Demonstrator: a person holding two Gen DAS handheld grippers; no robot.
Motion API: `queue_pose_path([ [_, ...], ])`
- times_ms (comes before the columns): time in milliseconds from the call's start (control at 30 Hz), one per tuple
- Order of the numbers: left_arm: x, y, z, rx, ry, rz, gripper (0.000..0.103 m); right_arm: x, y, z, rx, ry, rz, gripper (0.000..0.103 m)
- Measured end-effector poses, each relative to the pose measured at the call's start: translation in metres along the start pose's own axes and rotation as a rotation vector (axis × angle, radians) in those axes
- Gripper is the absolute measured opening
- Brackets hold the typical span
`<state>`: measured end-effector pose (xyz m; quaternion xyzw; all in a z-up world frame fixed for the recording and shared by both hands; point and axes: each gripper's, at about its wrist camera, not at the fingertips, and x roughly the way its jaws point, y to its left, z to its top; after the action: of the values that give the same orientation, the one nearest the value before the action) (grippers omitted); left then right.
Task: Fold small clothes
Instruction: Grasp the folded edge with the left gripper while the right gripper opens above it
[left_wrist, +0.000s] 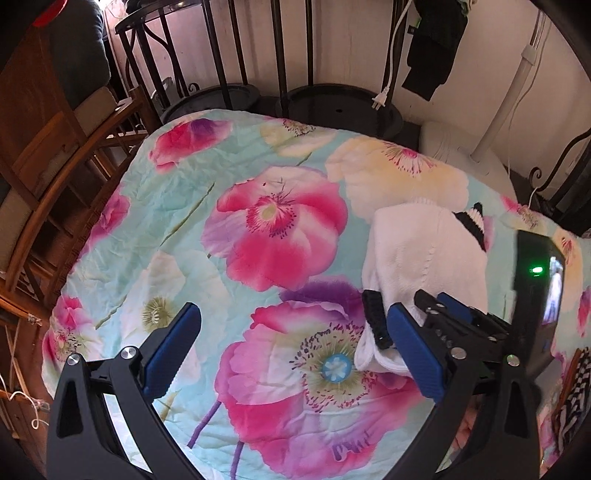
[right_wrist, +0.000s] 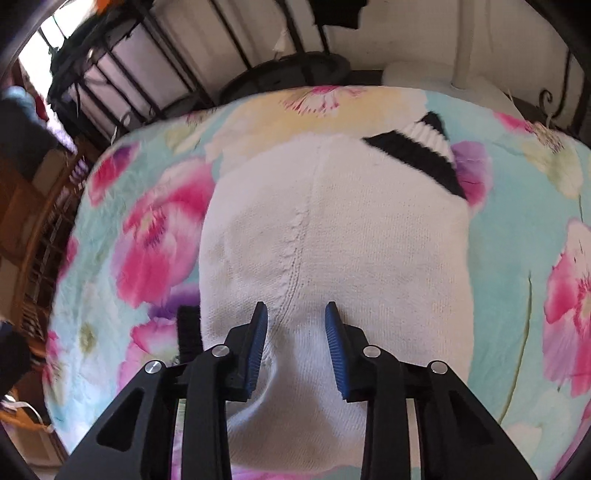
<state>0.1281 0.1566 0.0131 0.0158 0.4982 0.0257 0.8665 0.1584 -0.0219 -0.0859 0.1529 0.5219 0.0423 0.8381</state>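
Note:
A white sock with a black-striped cuff (left_wrist: 424, 251) lies folded on the floral cloth (left_wrist: 207, 192) at the right. My left gripper (left_wrist: 295, 328) is wide open and empty above the cloth, left of the sock. The right gripper (left_wrist: 430, 306) shows in the left wrist view, resting on the sock's near end. In the right wrist view the sock (right_wrist: 351, 229) fills the middle, its black cuff (right_wrist: 417, 155) at the far right. My right gripper (right_wrist: 295, 328) has its jaws partly open, straddling a bunched ridge of the sock's near end.
The floral cloth covers a table. Wooden chairs (left_wrist: 48, 192) stand at the left. Black metal stands (left_wrist: 229, 96) and a hanging dark garment (left_wrist: 432, 48) are behind. A striped cloth (left_wrist: 569, 398) lies at the right edge. A white fan base (left_wrist: 476, 162) sits at the far right.

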Motion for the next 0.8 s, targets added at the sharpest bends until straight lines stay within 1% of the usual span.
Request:
queue_pose_path([
  [100, 0.000, -0.005, 0.000, -0.002, -0.016, -0.025, 0.098, -0.025, -0.010, 0.001, 0.023, -0.044, 0.005, 0.032],
  [233, 0.015, -0.025, -0.002, 0.012, -0.004, -0.067, 0.098, -0.055, -0.027, 0.003, 0.016, -0.087, -0.010, 0.032],
  [267, 0.021, -0.031, -0.003, 0.027, 0.001, -0.069, 0.098, -0.060, -0.032, 0.001, 0.020, -0.092, -0.015, 0.033],
  [300, 0.032, -0.040, -0.004, 0.050, 0.008, -0.054, 0.098, -0.064, -0.040, -0.001, 0.026, -0.093, -0.022, 0.033],
  [367, 0.049, -0.049, -0.008, 0.073, 0.034, -0.032, 0.098, -0.064, -0.048, -0.003, 0.031, -0.079, -0.022, 0.033],
  [400, 0.061, -0.054, -0.011, 0.076, 0.067, -0.031, 0.098, -0.063, -0.052, -0.004, 0.037, -0.072, -0.019, 0.033],
  [500, 0.083, -0.063, -0.019, 0.062, 0.132, -0.081, 0.098, -0.055, -0.058, -0.003, 0.057, -0.057, -0.005, 0.033],
  [600, 0.094, -0.074, -0.024, 0.087, 0.139, -0.116, 0.098, -0.048, -0.061, 0.004, 0.100, -0.058, 0.032, 0.033],
  [700, 0.104, -0.081, -0.029, 0.110, 0.130, -0.136, 0.098, -0.040, -0.058, 0.014, 0.101, -0.062, 0.056, 0.033],
  [733, 0.110, -0.084, -0.032, 0.127, 0.130, -0.138, 0.096, -0.039, -0.057, 0.017, 0.096, -0.064, 0.057, 0.033],
  [767, 0.116, -0.084, -0.033, 0.134, 0.129, -0.143, 0.081, -0.036, -0.057, 0.019, 0.092, -0.064, 0.055, 0.033],
  [800, 0.121, -0.084, -0.034, 0.136, 0.137, -0.179, 0.072, -0.033, -0.058, 0.021, 0.096, -0.063, 0.050, 0.033],
])
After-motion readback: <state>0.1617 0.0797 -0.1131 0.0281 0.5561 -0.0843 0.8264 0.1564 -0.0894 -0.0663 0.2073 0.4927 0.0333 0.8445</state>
